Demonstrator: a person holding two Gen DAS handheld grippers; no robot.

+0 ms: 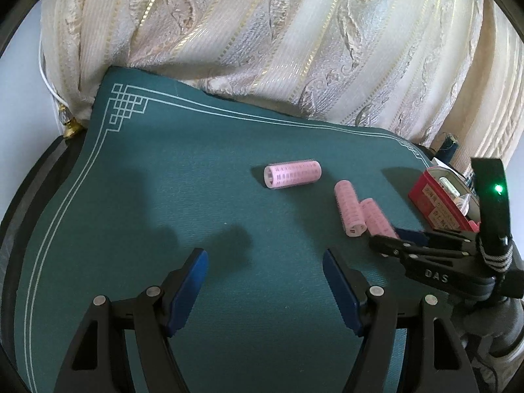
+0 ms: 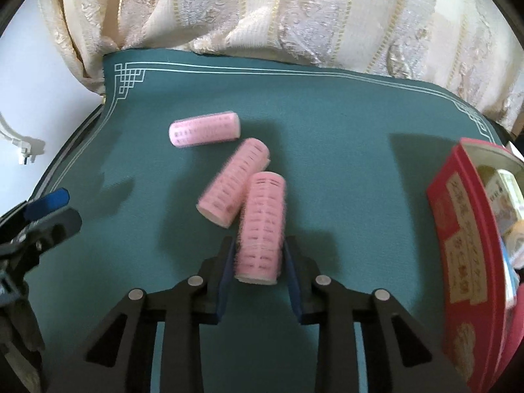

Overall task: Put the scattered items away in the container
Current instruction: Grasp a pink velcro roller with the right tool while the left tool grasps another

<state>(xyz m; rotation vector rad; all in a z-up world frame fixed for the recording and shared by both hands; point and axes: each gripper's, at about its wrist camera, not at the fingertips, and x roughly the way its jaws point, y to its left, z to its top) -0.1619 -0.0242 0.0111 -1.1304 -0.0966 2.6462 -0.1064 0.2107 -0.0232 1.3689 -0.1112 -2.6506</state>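
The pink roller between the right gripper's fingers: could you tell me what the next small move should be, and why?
Probably lift it straight up. The right gripper has its pads against the nearest pink roller, which leans against a second roller on the green mat. Rising first should clear that neighbour before swinging right to the red box, which is open. The left gripper is open and empty.

Plenty of open mat on the left, crowded on the right

We see bare green mat (image 1: 131, 196) ahead of the left gripper (image 1: 265, 281), nothing between its wide jaws. Three pink rollers (image 2: 226, 183) bunch mid-mat, two touching. The red box (image 2: 458, 245) walls off the right edge, and the curtain (image 2: 262, 9) blocks the back.
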